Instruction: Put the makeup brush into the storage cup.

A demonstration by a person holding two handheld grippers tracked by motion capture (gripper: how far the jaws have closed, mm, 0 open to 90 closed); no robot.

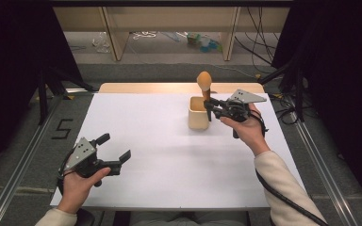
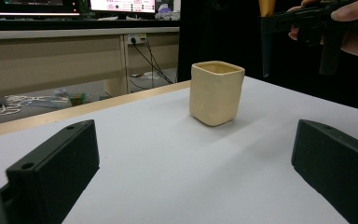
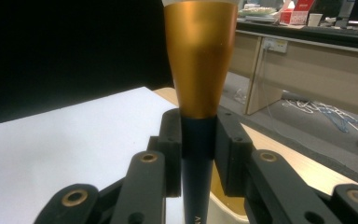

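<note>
A cream square cup (image 1: 199, 120) (image 2: 216, 93) stands upright on the white table (image 1: 169, 160), right of the middle. My right gripper (image 1: 208, 104) (image 3: 198, 140) is shut on the dark handle of a brush-like tool (image 1: 204, 81) (image 3: 200, 60). The tool has a copper-orange head and is held upright at the cup's far right corner. I cannot tell whether the handle's tip is inside the cup, whose rim (image 3: 230, 207) shows just below the jaws. My left gripper (image 1: 115, 146) (image 2: 196, 177) rests near the table's front left, open and holding nothing, pointing toward the cup.
A strip of wooden tabletop (image 1: 169, 87) runs along the far edge of the white sheet. Beyond it are desk legs and loose cables (image 1: 146, 35) on the floor. Black curtains flank both sides. The right hand and its gripper (image 2: 307, 21) show in the left gripper view.
</note>
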